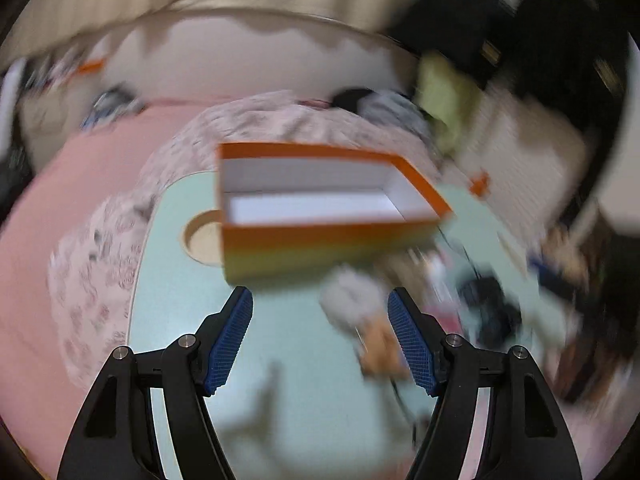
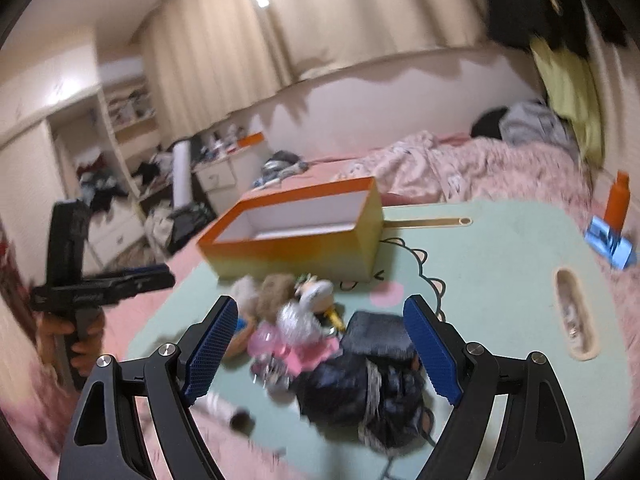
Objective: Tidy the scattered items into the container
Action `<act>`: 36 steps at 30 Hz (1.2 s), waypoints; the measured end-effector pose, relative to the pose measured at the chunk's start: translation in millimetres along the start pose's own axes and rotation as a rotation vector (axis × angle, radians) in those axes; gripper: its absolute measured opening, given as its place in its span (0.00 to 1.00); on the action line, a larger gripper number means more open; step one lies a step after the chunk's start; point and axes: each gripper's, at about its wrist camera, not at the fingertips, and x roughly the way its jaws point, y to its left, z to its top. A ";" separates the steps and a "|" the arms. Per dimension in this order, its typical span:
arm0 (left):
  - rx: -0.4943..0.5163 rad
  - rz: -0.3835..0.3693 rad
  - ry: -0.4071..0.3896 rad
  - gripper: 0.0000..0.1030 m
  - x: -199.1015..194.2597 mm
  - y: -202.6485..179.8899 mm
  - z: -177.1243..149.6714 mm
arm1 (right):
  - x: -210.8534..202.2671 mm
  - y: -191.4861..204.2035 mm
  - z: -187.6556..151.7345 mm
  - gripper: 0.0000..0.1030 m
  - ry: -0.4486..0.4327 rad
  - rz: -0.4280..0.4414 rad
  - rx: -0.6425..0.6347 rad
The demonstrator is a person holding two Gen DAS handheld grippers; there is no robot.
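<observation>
While both our grippers, left gripper [image 1: 320, 340] and right gripper [image 2: 320, 354], gape empty, open orange cardboard box [image 2: 296, 236] ahead lies unfilled; next we grasp pink plastic toy [image 2: 296, 350] between right's pads.

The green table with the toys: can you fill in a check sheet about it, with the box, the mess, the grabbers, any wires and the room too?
Surface: mint green lap table with a cartoon print, resting on a pink bed.
Job's things: orange box open and empty; pile of small toys in front of it, none inside yet.
Clutter: dark blue bundle beside the toys; orange bottle and blue packet at the table's far right.
Grippers: left gripper open, nothing between its pads; right gripper open above the pile.
Cables: thin dark cord on the table, blurred.
Surroundings: beige curtains, messy shelves, patterned blanket.
</observation>
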 end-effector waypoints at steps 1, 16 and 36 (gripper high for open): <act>0.040 -0.014 0.011 0.68 -4.8 -10.5 -8.9 | -4.0 2.2 -4.6 0.83 0.010 -0.010 -0.021; 0.180 0.037 0.075 0.64 32.5 -71.9 -55.8 | 27.3 -17.4 -34.7 0.82 0.190 -0.152 -0.113; 0.045 0.063 -0.003 0.64 43.8 -54.2 -44.0 | 53.6 1.3 -14.8 0.81 0.166 -0.104 -0.167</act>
